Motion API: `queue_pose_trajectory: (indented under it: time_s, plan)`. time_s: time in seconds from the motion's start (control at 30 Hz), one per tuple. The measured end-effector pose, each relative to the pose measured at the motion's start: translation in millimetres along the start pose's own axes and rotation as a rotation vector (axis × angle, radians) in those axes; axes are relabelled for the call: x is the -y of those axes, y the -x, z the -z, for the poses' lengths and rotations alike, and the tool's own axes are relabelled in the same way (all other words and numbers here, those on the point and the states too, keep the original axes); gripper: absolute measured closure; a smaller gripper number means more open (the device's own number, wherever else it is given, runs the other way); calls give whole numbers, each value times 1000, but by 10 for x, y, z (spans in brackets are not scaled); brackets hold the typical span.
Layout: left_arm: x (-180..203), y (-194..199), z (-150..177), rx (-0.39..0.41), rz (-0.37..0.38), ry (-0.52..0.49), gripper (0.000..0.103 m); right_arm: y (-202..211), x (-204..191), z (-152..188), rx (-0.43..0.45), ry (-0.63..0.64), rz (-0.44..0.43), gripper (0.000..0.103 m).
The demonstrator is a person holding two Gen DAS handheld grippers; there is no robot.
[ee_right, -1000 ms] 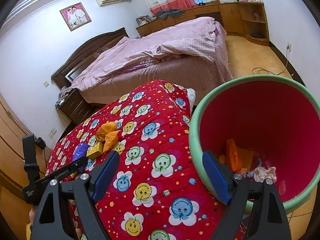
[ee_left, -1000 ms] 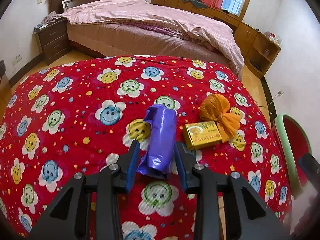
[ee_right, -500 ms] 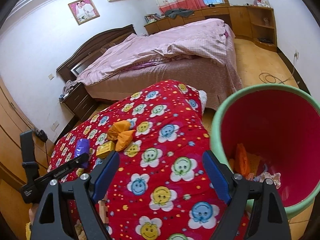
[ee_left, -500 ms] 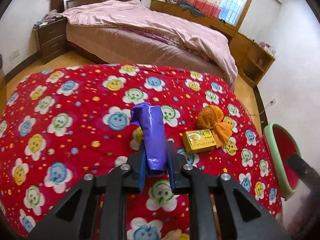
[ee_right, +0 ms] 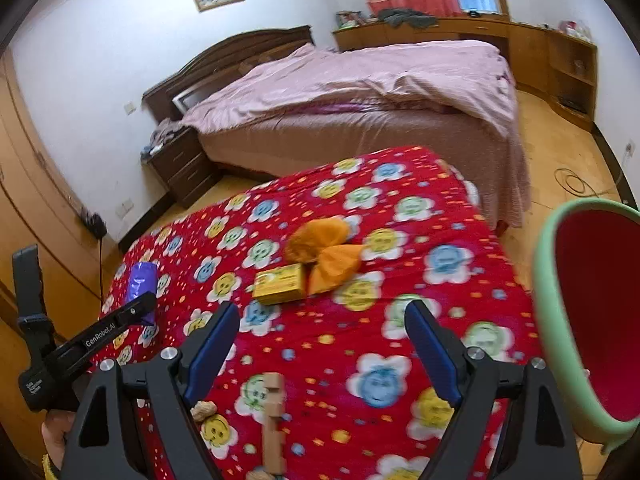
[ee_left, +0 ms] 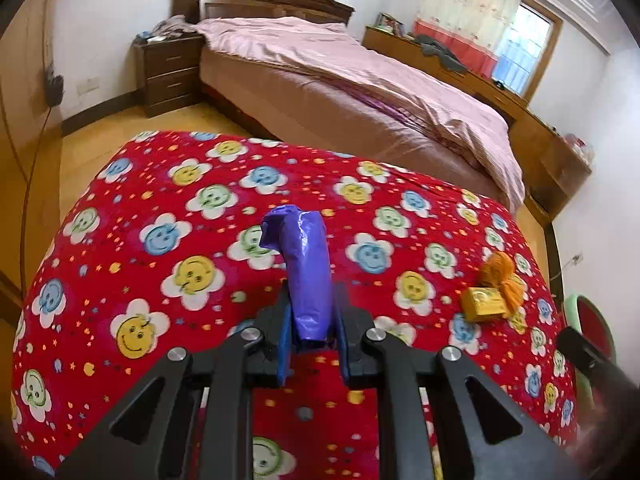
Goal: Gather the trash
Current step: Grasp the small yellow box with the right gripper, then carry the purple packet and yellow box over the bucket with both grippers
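Note:
My left gripper [ee_left: 311, 300] is shut on a crumpled purple wrapper [ee_left: 305, 268], which stands up between the blue pads above the red smiley-flower cloth [ee_left: 160, 208]. The right wrist view shows that same purple wrapper [ee_right: 141, 286] at far left, in the left gripper [ee_right: 146, 308]. A yellow box [ee_right: 280, 283] and an orange net bag [ee_right: 326, 254] lie on the cloth ahead of my right gripper [ee_right: 322, 324], which stands open and holds nothing. The yellow box [ee_left: 482, 304] and orange net bag [ee_left: 500, 276] sit to the right in the left wrist view.
A green bin with a red inside [ee_right: 576, 320] stands off the cloth's right edge. A wooden clothespin [ee_right: 274, 420] and a small brown scrap [ee_right: 204, 408] lie close under the right gripper. A bed with pink covers [ee_left: 360, 80] fills the room behind.
The left jaws closed onto the purple wrapper and lifted it up off the cloth. The right gripper swung left, away from the bin, so the box and net bag now lie ahead of it.

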State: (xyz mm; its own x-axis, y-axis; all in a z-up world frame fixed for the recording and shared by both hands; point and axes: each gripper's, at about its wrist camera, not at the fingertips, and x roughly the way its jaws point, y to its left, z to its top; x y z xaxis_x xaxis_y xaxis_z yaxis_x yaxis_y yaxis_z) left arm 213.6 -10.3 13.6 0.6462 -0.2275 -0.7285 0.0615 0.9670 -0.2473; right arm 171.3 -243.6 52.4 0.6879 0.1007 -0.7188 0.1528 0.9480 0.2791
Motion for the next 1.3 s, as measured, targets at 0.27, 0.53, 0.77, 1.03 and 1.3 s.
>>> queue_pose_trajectory:
  time_s: [0.27, 0.53, 0.77, 1.03, 1.3]
  plan:
    - [-106, -44, 30, 5, -13, 8, 85, -455, -374, 8, -68, 109, 20, 16]
    - [-94, -67, 77, -1, -20, -7, 85, -748, -434, -30, -84, 139, 99, 20]
    - [-99, -96, 92, -11, -30, -8, 85, -842, -418, -7, -81, 134, 129, 31]
    - [-73, -102, 104, -12, -28, -17, 85, -830, -391, -19, -69, 123, 157, 58]
    - [-69, -72, 101, -6, -20, -13, 85, -727, -373, 5, -60, 112, 91, 59]
